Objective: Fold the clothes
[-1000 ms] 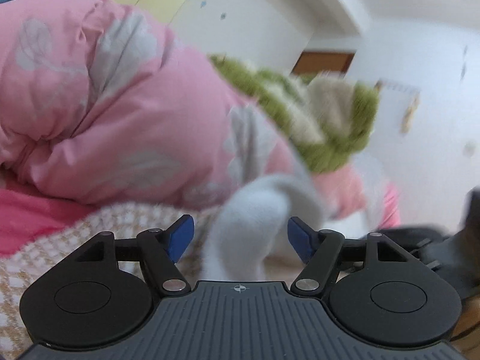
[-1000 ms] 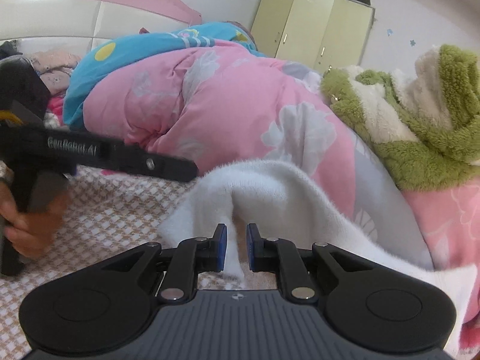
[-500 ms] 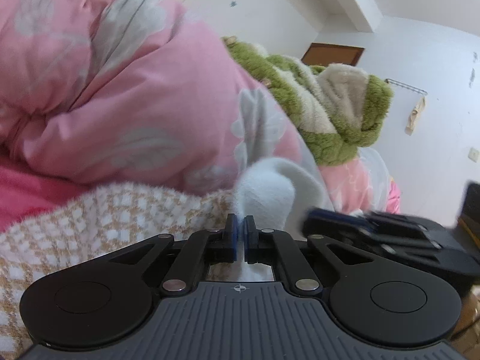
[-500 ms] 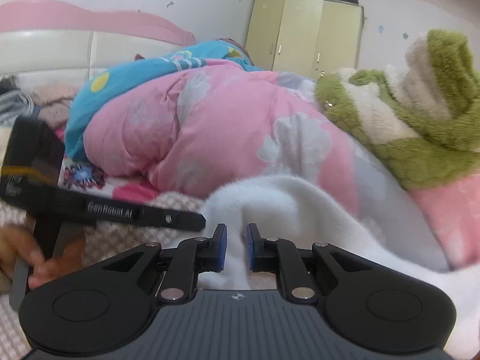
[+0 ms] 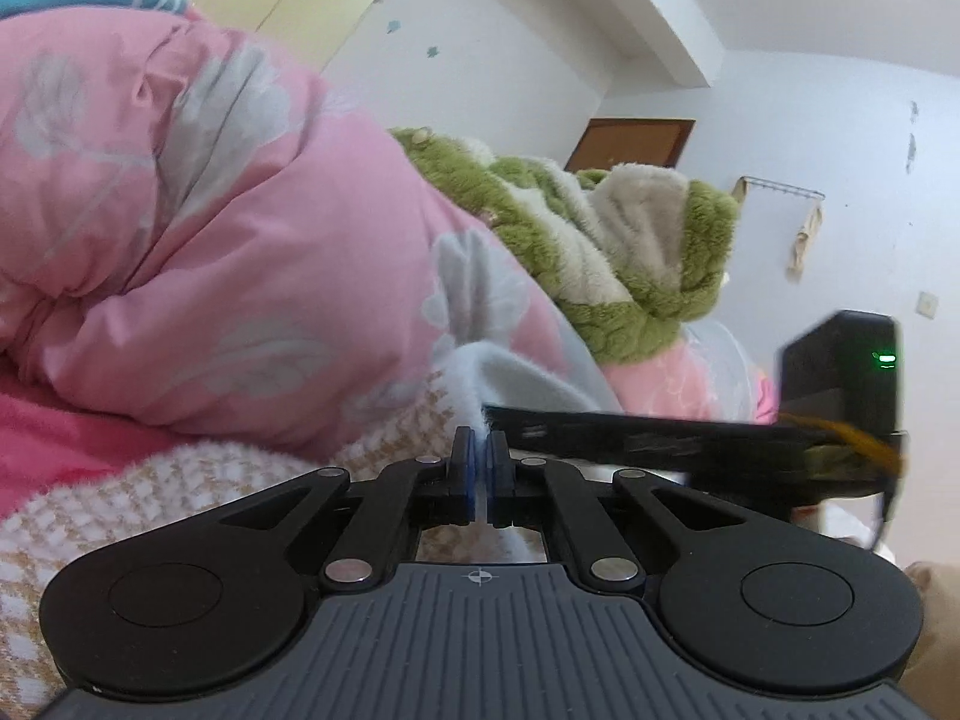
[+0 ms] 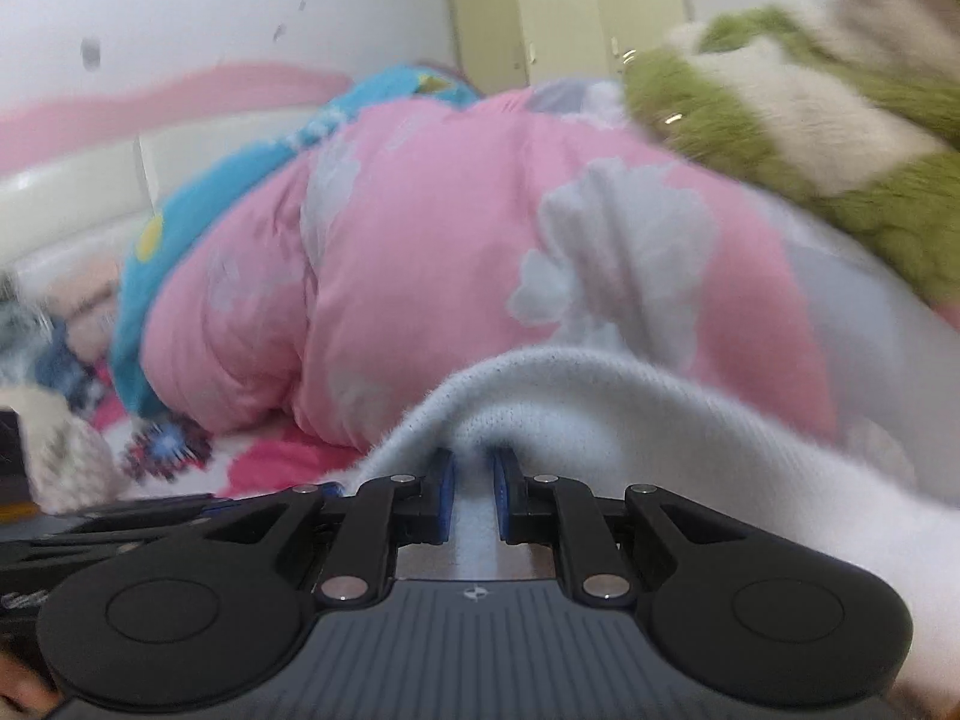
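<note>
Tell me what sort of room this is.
Most likely a bedroom. A puffy pink quilt is heaped on a bed with a padded headboard, a tall wardrobe stands by the wall, and both grippers are pinching a white garment on the bedspread.

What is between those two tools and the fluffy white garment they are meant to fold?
Nothing visible. The left tool is shut on an edge of the white garment, and the right tool grips a fold of it.
</note>
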A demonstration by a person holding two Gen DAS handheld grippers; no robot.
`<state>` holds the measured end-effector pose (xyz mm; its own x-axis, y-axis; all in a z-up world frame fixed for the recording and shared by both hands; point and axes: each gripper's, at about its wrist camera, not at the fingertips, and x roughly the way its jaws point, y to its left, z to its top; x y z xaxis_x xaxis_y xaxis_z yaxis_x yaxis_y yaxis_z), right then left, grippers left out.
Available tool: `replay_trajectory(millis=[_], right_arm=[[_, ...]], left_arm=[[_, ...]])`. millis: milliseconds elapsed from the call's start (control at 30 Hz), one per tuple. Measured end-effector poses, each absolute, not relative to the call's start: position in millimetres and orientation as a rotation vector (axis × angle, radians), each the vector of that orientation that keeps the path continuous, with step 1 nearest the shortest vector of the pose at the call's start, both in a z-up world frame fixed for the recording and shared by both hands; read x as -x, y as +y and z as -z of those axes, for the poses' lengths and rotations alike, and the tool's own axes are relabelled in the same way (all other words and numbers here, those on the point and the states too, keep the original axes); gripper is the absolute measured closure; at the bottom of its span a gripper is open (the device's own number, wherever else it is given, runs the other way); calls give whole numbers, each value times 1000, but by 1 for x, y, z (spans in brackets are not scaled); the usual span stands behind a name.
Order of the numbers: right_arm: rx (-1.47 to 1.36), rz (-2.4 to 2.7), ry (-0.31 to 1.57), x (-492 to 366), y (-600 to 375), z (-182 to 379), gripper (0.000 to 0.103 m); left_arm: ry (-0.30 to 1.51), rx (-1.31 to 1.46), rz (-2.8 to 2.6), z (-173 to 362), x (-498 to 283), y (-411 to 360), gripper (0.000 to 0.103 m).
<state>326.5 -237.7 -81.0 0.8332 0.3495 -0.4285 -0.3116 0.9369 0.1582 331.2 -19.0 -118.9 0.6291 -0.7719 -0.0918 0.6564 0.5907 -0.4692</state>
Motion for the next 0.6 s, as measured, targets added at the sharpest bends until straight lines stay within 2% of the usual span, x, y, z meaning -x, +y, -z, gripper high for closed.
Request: replay_trajectory(millis=[133, 333, 467, 600], right_arm=[[-135, -356, 450, -309, -257, 69, 89], [-277, -361, 566, -371, -252, 87, 89], [-375, -332, 565, -365, -266, 92, 91], [-414, -297, 548, -345, -279, 89, 85]], left_arm=[[277, 431, 859, 117, -328, -17, 102], [263, 410, 851, 118, -325, -19, 102], [317, 513, 855, 122, -336, -8, 101], [331, 602, 842, 124, -342, 1, 100]])
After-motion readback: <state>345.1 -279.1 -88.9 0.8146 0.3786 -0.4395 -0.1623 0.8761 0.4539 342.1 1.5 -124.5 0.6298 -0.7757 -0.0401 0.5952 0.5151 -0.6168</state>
